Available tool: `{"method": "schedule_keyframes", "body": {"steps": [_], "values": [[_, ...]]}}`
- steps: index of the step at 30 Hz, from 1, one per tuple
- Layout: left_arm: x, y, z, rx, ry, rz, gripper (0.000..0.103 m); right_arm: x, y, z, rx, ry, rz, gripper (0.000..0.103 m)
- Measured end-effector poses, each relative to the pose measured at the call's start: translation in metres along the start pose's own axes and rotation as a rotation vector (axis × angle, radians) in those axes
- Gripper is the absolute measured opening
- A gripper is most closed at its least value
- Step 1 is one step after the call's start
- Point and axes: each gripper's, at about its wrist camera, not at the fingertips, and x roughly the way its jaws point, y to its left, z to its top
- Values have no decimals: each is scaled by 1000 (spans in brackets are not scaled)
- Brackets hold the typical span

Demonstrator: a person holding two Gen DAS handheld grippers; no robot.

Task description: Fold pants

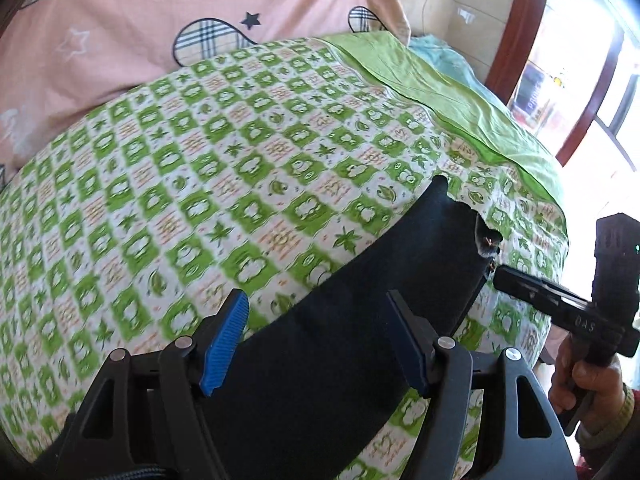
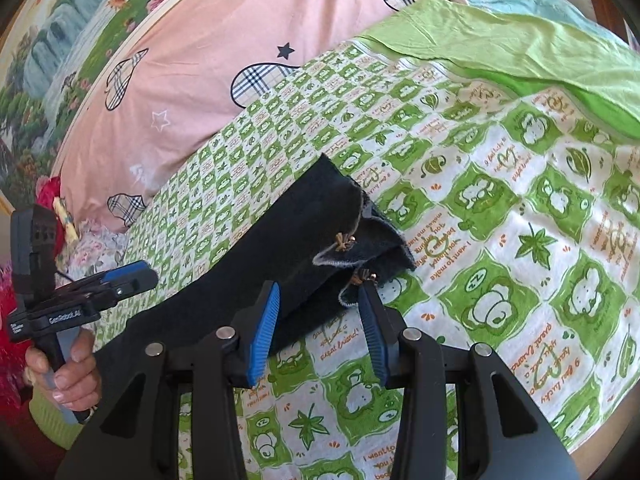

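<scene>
Two grippers, both w/ jaws apart, work over one pair of dark navy pants (image 1: 344,320) that lies as a long folded strip on the green-and-white checked sheet (image 1: 168,184). We see the left gripper (image 1: 316,340) from its own camera hanging over the strip's mid part – blue pads wide, nothing pinched, the cloth just passing below the gap. In the right wrist view that same gripper (image 2: 136,276) shows at the left edge, held by a hand (image 2: 68,376), pads not on the fabric.

The right gripper (image 2: 320,332) sits at the strip's end, where the hem (image 2: 360,240) opens up w/ small metal studs showing. Its right finger (image 2: 370,320) is right at the hem's lower corner – we can't tell if it touches – and the left pad is at the edge of the cloth, w/ no squeeze visible. So: released, not clamped.

Behind the pants, a pink quilt (image 2: 208,64) w/ plaid shapes; a plain green cloth (image 2: 520,48) covers the sheet's far edge.
</scene>
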Motion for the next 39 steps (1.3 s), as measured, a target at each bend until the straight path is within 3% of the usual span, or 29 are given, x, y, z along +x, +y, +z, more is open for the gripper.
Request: {"method": "schedule_keyframes", "body": {"steps": [10, 11, 12, 13, 14, 19, 22, 25, 27, 31, 36, 39], "values": [[45, -17, 39, 86, 70, -60, 70, 11, -3, 7, 58, -29, 40, 42], [49, -20, 42, 94, 77, -68, 70, 13, -4, 8, 59, -28, 42, 36], [52, -23, 44, 101, 83, -74, 70, 14, -5, 9, 56, -25, 39, 18], [55, -25, 45, 108, 90, -80, 70, 15, -5, 9, 48, -23, 32, 9], [57, -28, 47, 115, 95, -85, 70, 14, -4, 8, 43, -25, 32, 6], [71, -42, 52, 157, 126, -120, 70, 1, -6, 3, 19, -32, 39, 5], [82, -49, 54, 174, 151, -127, 70, 3, -19, -1, 96, 9, 53, 6], [96, -57, 56, 197, 186, -125, 70, 2, -26, -4, 134, 15, 44, 13], [104, -62, 57, 223, 204, -126, 70, -1, -29, -5, 145, -1, 39, 25], [120, -70, 61, 236, 239, -148, 70, 4, -35, -5, 179, -1, 63, 28], [138, -77, 69, 215, 275, -238, 57, 15, -37, -4, 186, -12, 103, 28], [144, -83, 70, 209, 275, -278, 41, 17, -35, -4, 153, -22, 108, 22]]}}
